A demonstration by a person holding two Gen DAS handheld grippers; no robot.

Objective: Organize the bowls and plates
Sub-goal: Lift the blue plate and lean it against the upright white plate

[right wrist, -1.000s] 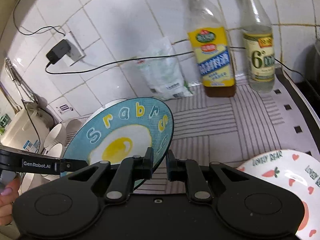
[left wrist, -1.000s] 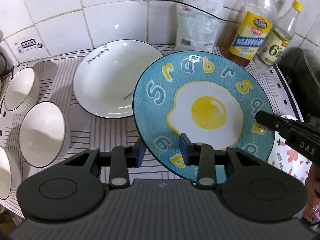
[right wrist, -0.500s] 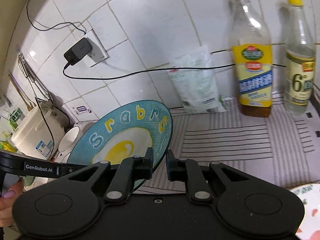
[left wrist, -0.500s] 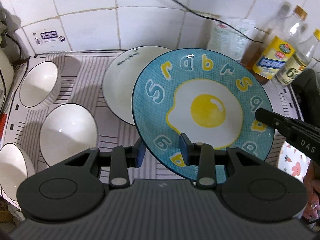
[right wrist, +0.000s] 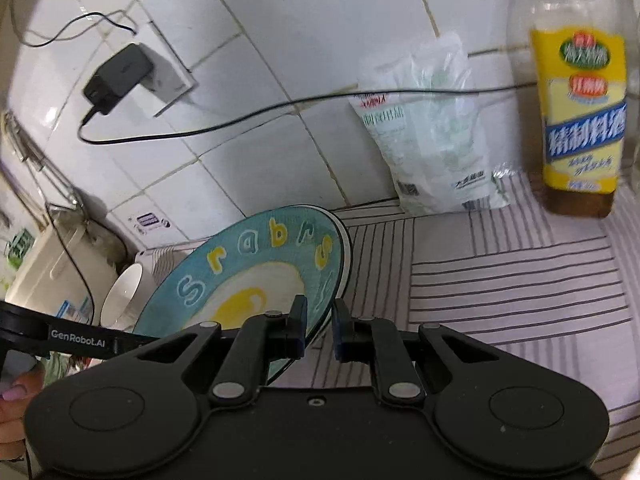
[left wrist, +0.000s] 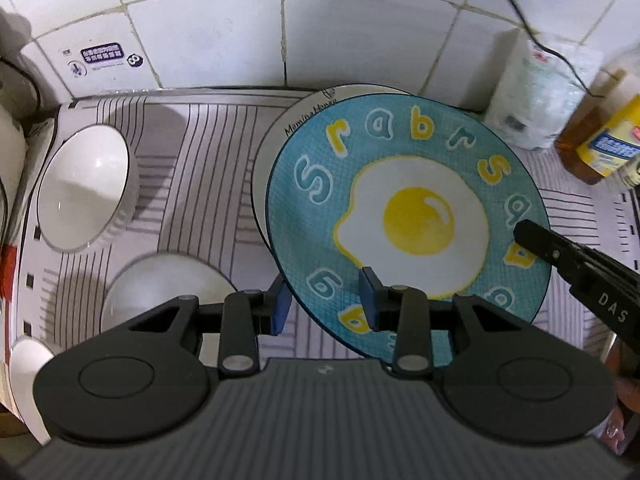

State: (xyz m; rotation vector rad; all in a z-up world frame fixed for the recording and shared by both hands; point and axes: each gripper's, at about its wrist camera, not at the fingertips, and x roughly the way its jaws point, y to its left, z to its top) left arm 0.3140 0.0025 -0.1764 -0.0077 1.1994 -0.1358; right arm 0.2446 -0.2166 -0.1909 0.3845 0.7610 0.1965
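So I've got the blue egg plate (left wrist: pixel 404 216) pinched from two sides at once, which is why it's floating up off the counter at a tilt instead of lying flat. My left gripper (left wrist: pixel 325 305) has its blue pads clamped on the near rim, lower middle of the left wrist view, one pad above and one under the edge. My right gripper (right wrist: pixel 320 330) is squeezed down narrow on the opposite rim, and you can see its black finger poking in from the right edge of the left view. Two grips because a glazed plate held by one thin edge would want to swing or slip, I reckon.

In the left view the plate sits center-right, hanging right over the white plate (left wrist: pixel 280 148) with black lettering, only a crescent of which peeks out along its upper left. That's the point of the position as I read it: stack plate on plate.

The white bowls (left wrist: pixel 86 188) are lined up down the left side of the striped mat (left wrist: pixel 208 168), well clear. Bottles (right wrist: pixel 576 100) and a bag (right wrist: pixel 436 128) stand back against the tiles.

Next bit needs a level, gentle lowering so the rims don't clack.
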